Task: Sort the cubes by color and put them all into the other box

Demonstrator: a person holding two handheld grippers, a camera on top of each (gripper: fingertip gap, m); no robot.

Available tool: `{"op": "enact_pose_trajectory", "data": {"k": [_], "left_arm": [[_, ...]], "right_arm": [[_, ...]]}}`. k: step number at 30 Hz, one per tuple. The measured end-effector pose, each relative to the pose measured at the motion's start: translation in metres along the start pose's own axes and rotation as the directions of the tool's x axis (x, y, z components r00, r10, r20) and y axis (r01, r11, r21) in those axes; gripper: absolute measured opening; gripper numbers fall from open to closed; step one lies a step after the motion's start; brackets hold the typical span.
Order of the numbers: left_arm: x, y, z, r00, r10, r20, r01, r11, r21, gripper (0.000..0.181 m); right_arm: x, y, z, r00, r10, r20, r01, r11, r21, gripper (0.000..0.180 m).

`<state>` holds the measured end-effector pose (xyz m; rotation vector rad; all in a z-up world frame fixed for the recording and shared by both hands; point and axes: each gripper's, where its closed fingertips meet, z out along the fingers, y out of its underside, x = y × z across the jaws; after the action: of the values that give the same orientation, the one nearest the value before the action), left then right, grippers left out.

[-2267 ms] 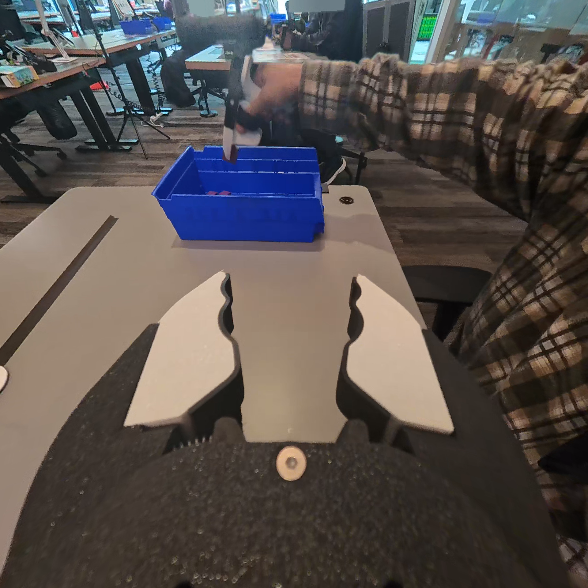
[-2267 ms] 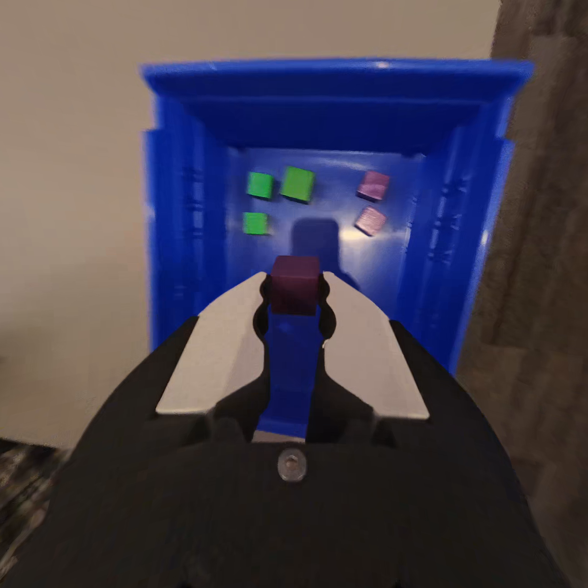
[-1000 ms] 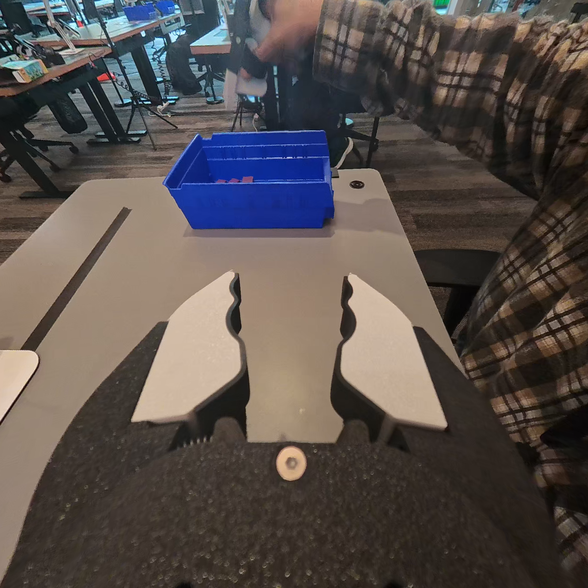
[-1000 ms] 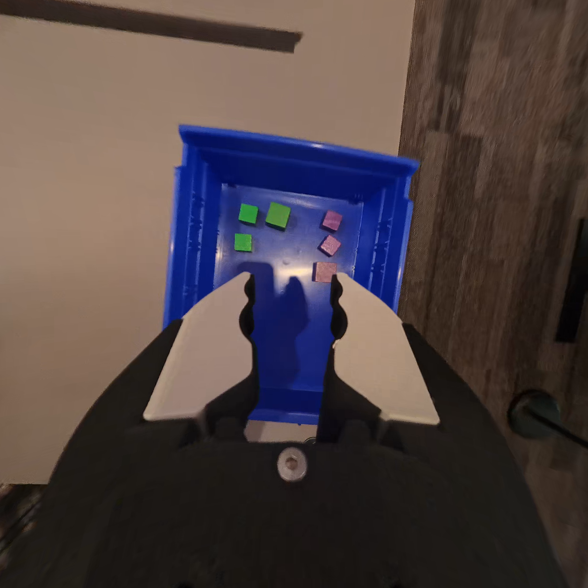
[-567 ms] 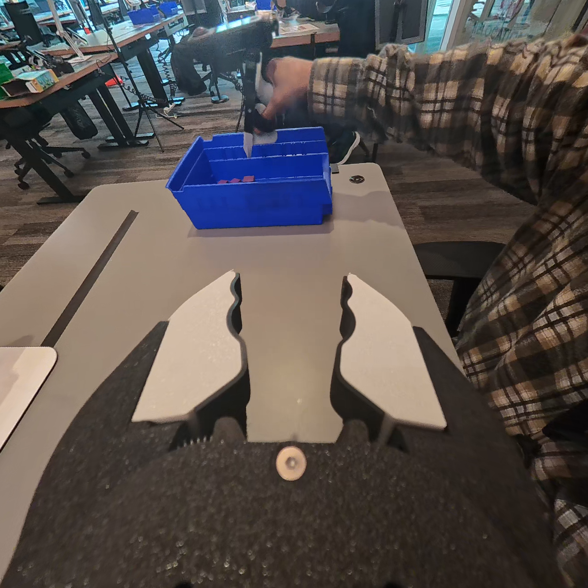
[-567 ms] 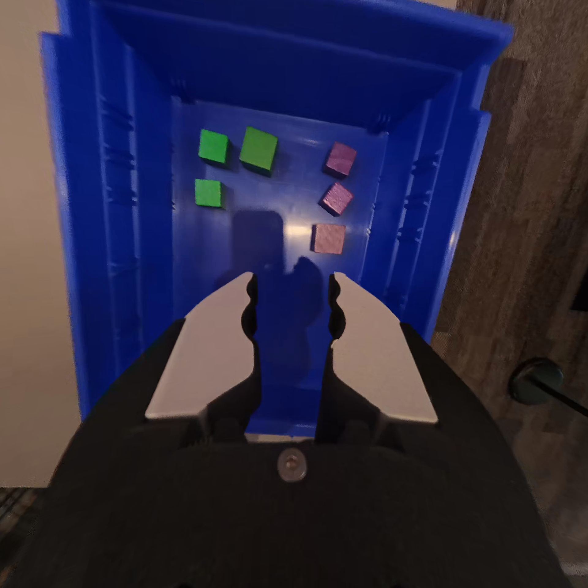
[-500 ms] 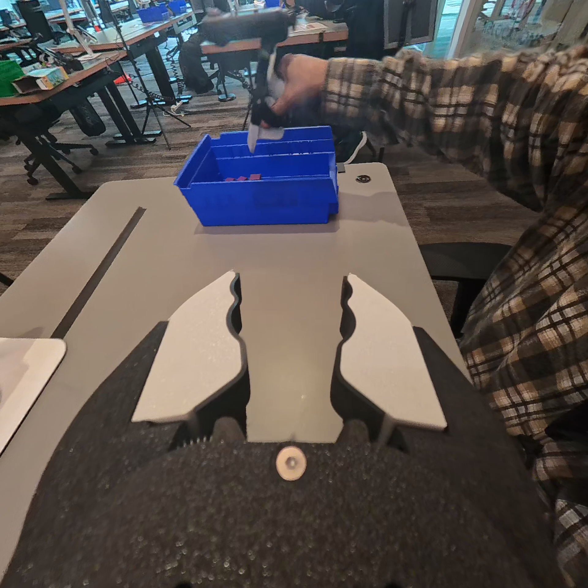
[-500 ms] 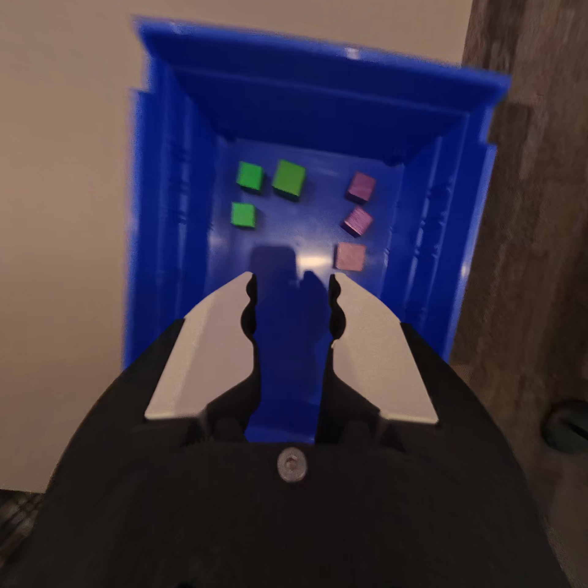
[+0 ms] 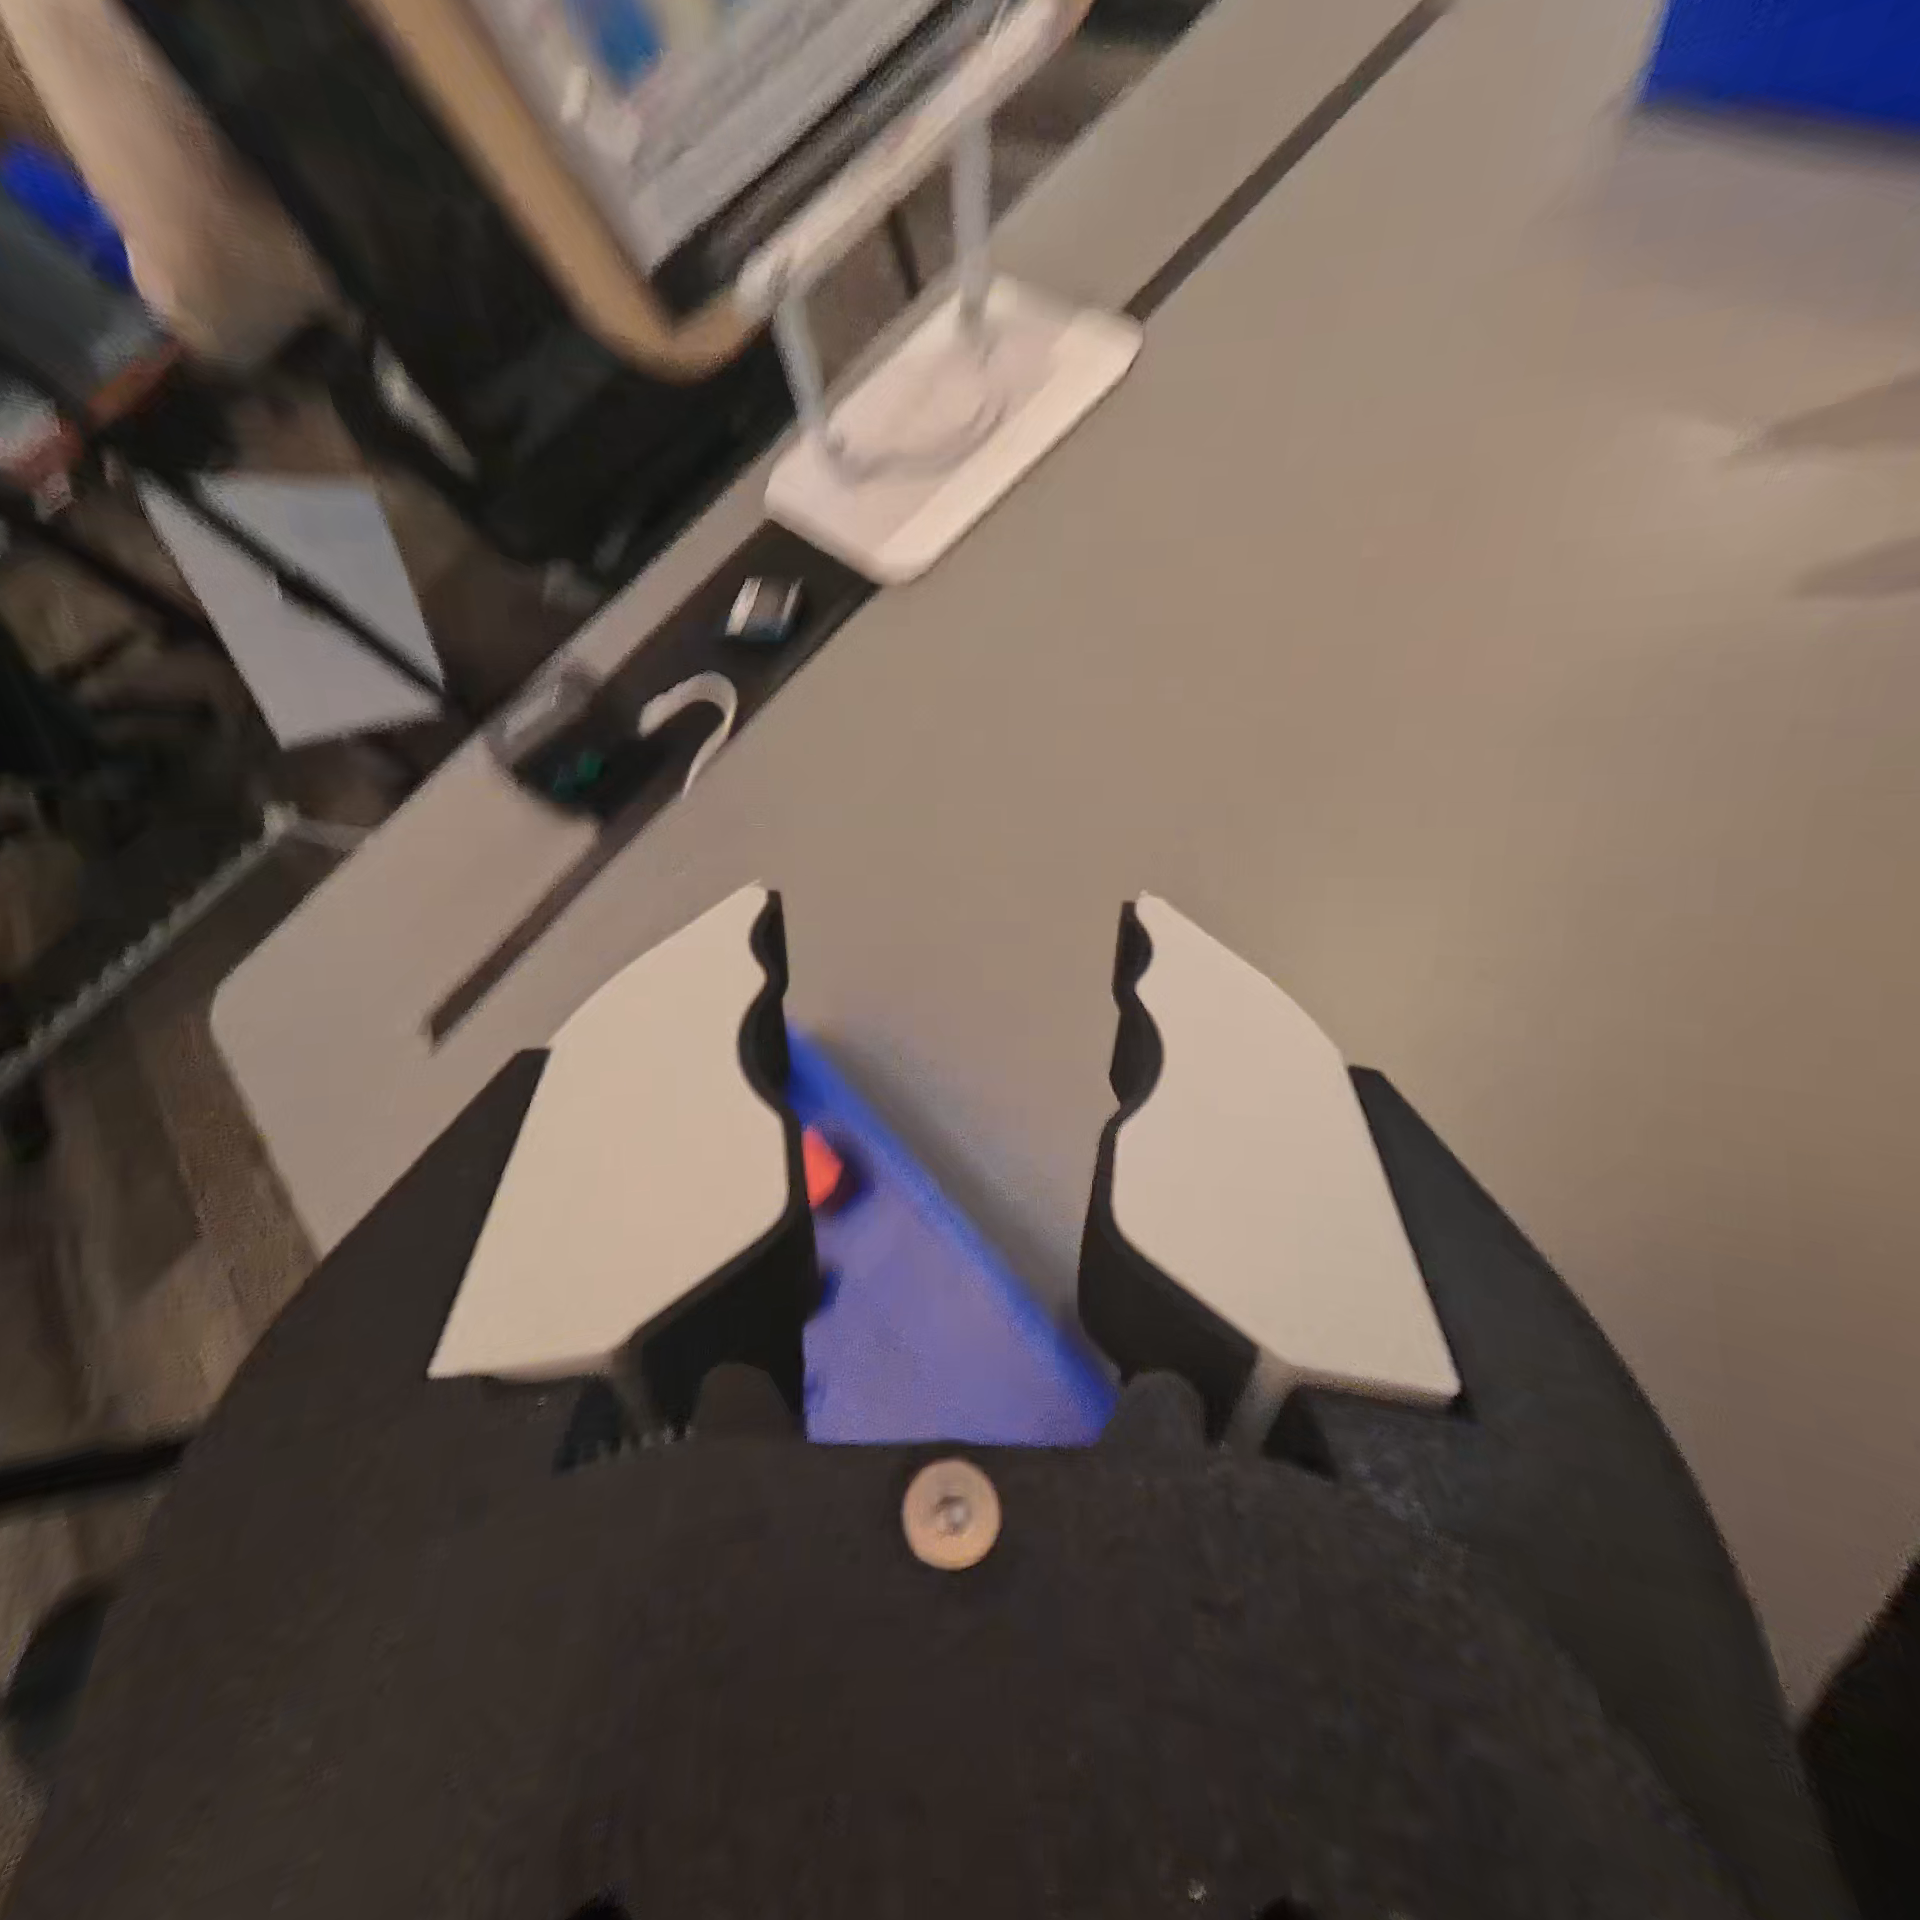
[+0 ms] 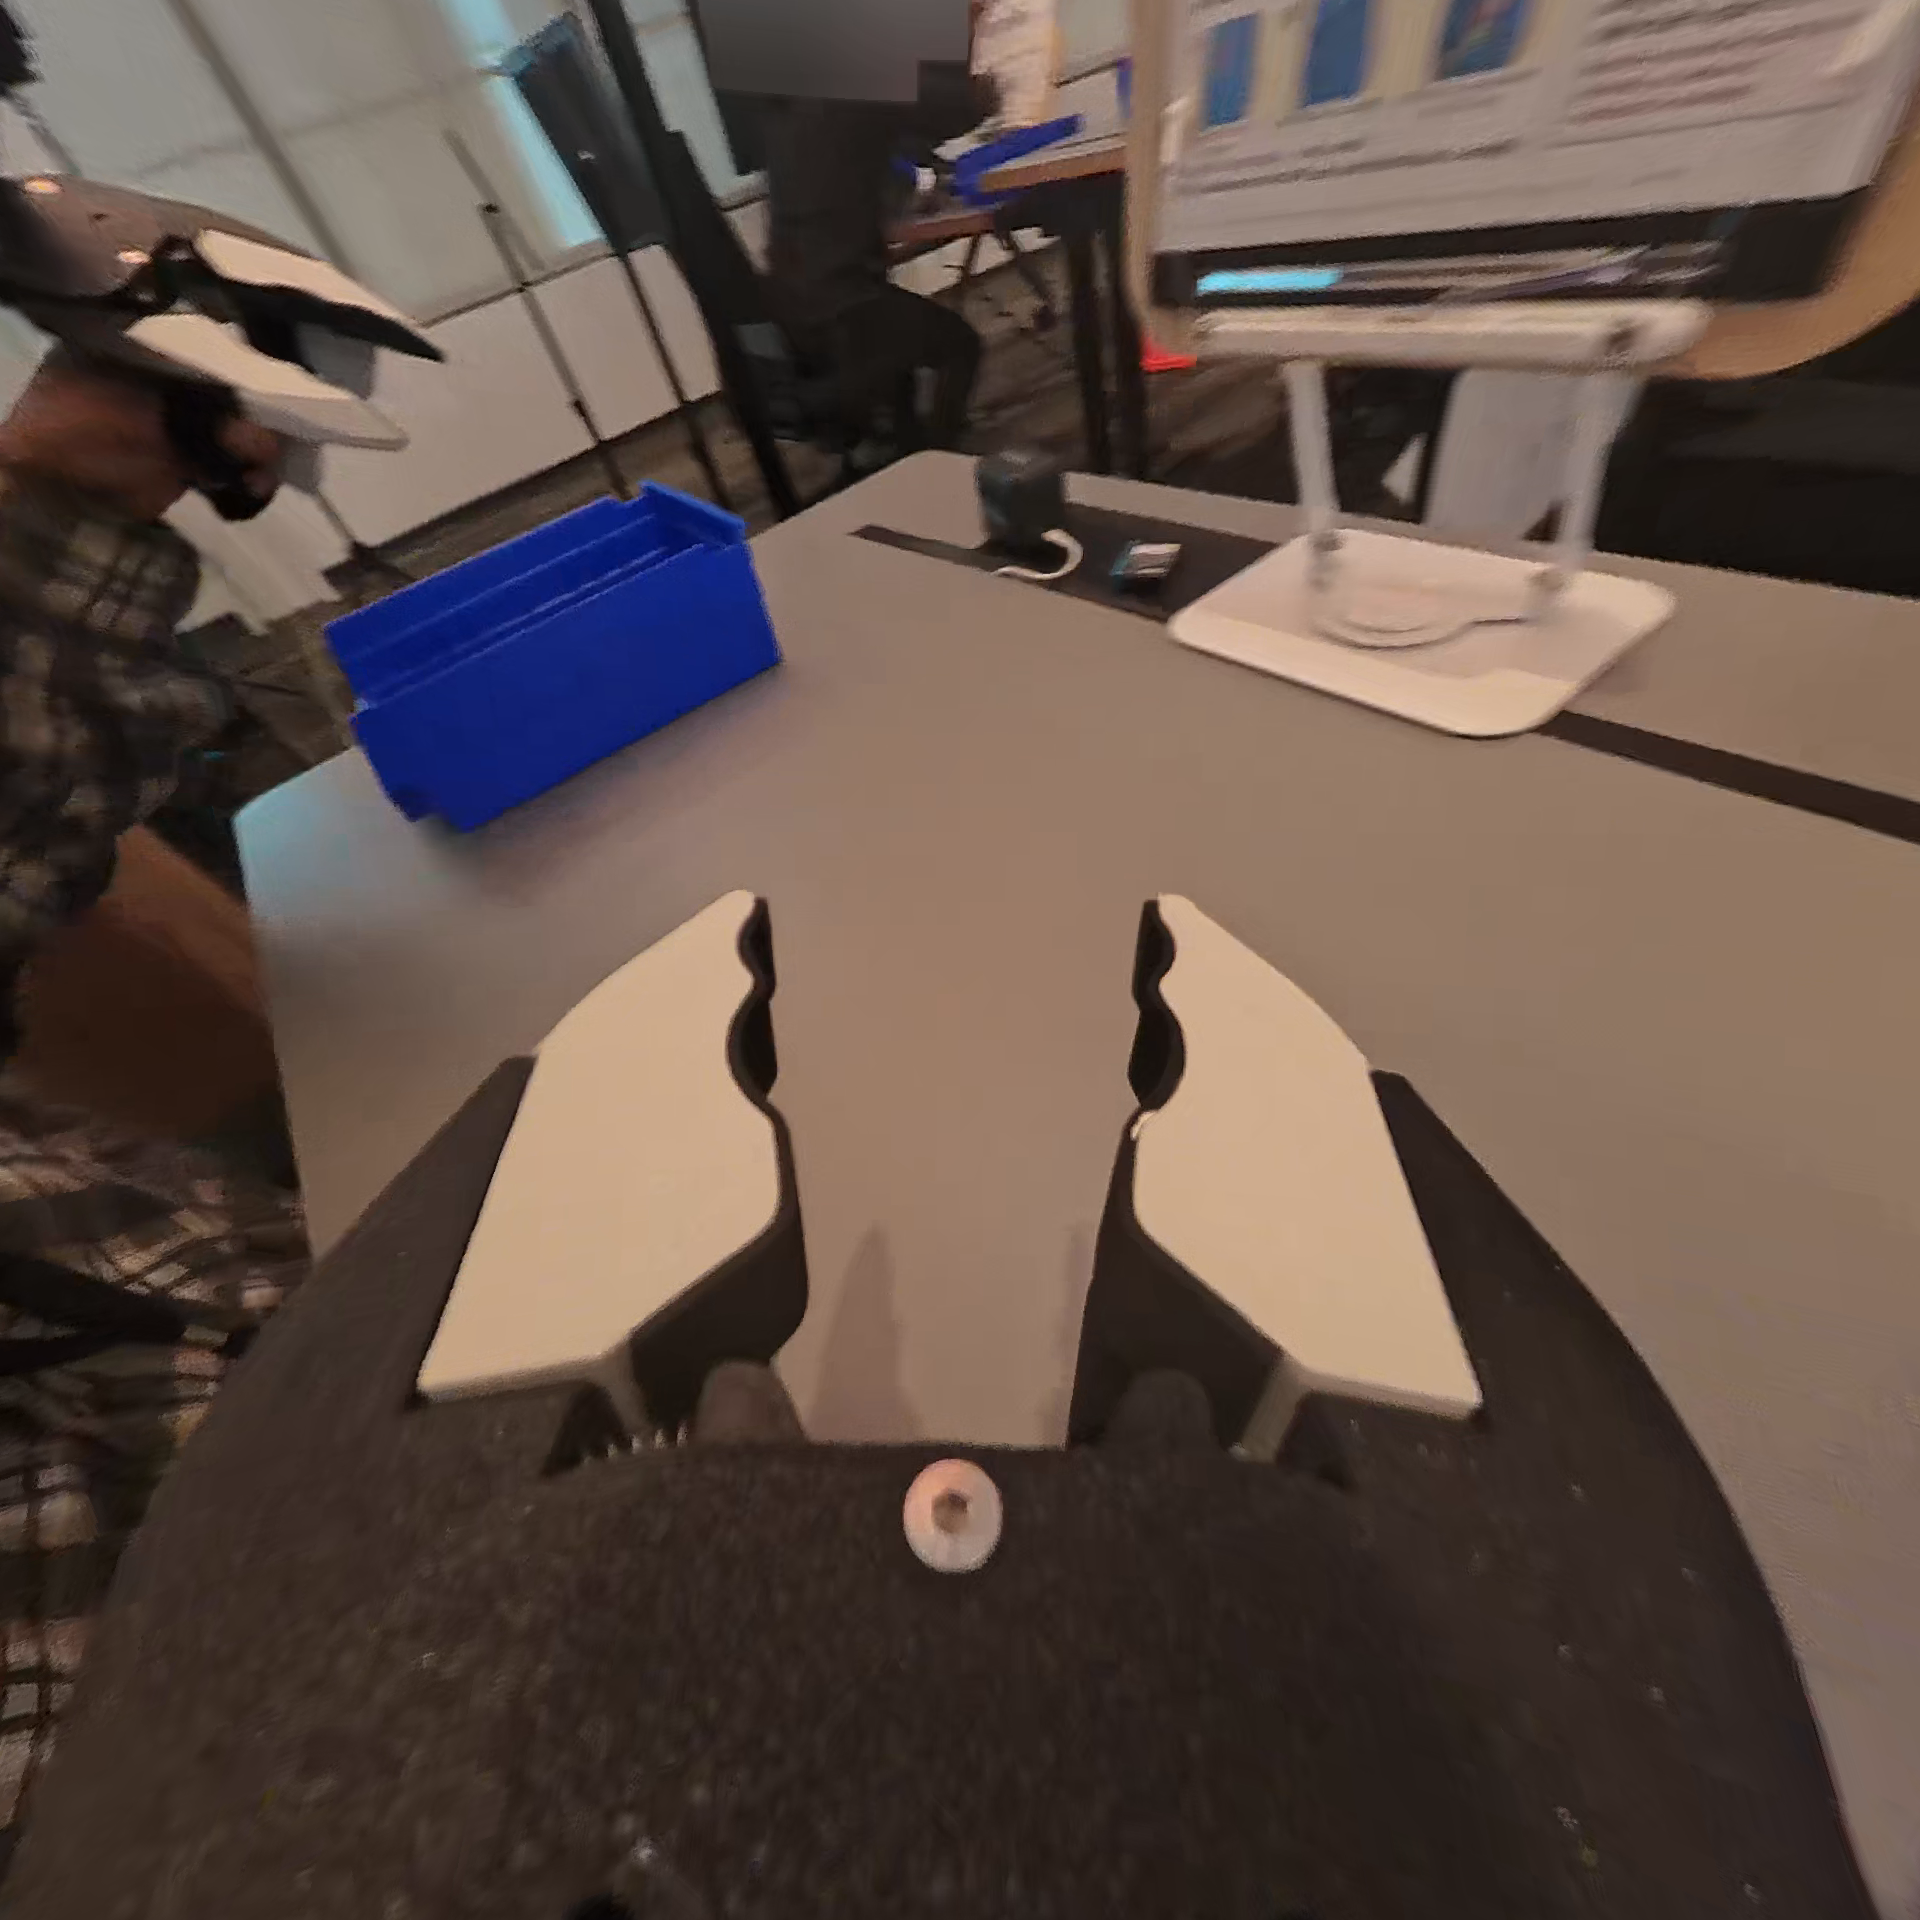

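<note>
The room is big, with other desks and chairs far back, all blurry. A wide grey table (image 10: pixel 1039 831) fills most of both views, and a dark strip (image 10: pixel 1714 769) runs along it. A white stand (image 10: pixel 1423 634) sits on the table and holds up a screen (image 10: pixel 1455 135). A blue box (image 10: pixel 551 665) sits near the table's far corner in the right wrist view; what is inside is hidden. The left gripper (image 9: pixel 948 914) hangs over this box, fingers wide apart and empty, and an orange-red cube (image 9: pixel 821 1169) peeks out beside its left finger. The right gripper (image 10: pixel 954 914) is low over bare table, fingers also wide apart and empty. A plaid sleeve (image 10: pixel 73 665) shows at the left edge.
</note>
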<state>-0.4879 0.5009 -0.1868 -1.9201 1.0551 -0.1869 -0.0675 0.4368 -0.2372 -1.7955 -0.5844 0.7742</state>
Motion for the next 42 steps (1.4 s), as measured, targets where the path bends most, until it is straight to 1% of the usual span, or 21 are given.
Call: {"op": "enact_pose_trajectory", "data": {"k": [3,6,10,15,18,21,23,26,31,37,40,42], "left_arm": [[-0.051,0.071,-0.009,0.992,-0.104,0.065,0.113,0.983,-0.146,0.061],[-0.074,0.131,-0.005,0.977,-0.167,0.133,0.197,0.944,-0.264,0.061],[-0.079,0.173,0.011,0.963,-0.215,0.162,0.258,0.911,-0.323,0.054],[-0.088,0.211,0.029,0.956,-0.210,0.205,0.283,0.850,-0.445,0.049],[-0.091,0.226,0.042,0.951,-0.229,0.209,0.305,0.819,-0.486,0.047],[-0.093,0.236,0.053,0.952,-0.231,0.200,0.303,0.797,-0.523,0.045],[-0.093,0.243,0.060,0.953,-0.243,0.179,0.302,0.782,-0.546,0.041],[-0.093,0.251,0.066,0.951,-0.260,0.165,0.307,0.756,-0.578,0.035],[-0.092,0.258,0.073,0.944,-0.296,0.145,0.323,0.742,-0.588,0.024],[-0.091,0.247,0.074,0.923,-0.364,0.124,0.372,0.766,-0.524,0.023],[-0.101,0.228,0.058,0.923,-0.351,0.156,0.383,0.809,-0.446,0.023],[-0.106,0.208,0.043,0.927,-0.330,0.178,0.375,0.842,-0.388,0.022]], "right_arm": [[-0.020,0.019,0.040,0.994,0.048,0.098,-0.052,0.998,0.036,0.065],[-0.034,0.037,0.073,0.986,0.073,0.148,-0.083,0.995,0.063,0.063],[-0.042,0.057,0.100,0.984,0.065,0.169,-0.076,0.995,0.060,0.062],[-0.043,0.061,0.107,0.986,0.011,0.167,-0.021,0.998,0.061,0.061],[-0.044,0.060,0.107,0.985,-0.021,0.169,0.007,0.997,0.082,0.060],[-0.048,0.061,0.109,0.978,-0.009,0.208,-0.009,0.996,0.088,0.061],[-0.052,0.062,0.108,0.972,0.000,0.233,-0.023,0.995,0.095,0.062],[-0.051,0.065,0.105,0.974,-0.017,0.224,-0.002,0.996,0.085,0.062],[-0.053,0.064,0.101,0.969,-0.011,0.246,-0.012,0.996,0.090,0.061],[-0.056,0.065,0.099,0.963,-0.010,0.269,-0.013,0.996,0.083,0.061],[-0.057,0.063,0.097,0.962,-0.007,0.273,-0.017,0.996,0.086,0.060],[-0.058,0.064,0.097,0.961,-0.001,0.277,-0.022,0.996,0.081,0.060]]}}
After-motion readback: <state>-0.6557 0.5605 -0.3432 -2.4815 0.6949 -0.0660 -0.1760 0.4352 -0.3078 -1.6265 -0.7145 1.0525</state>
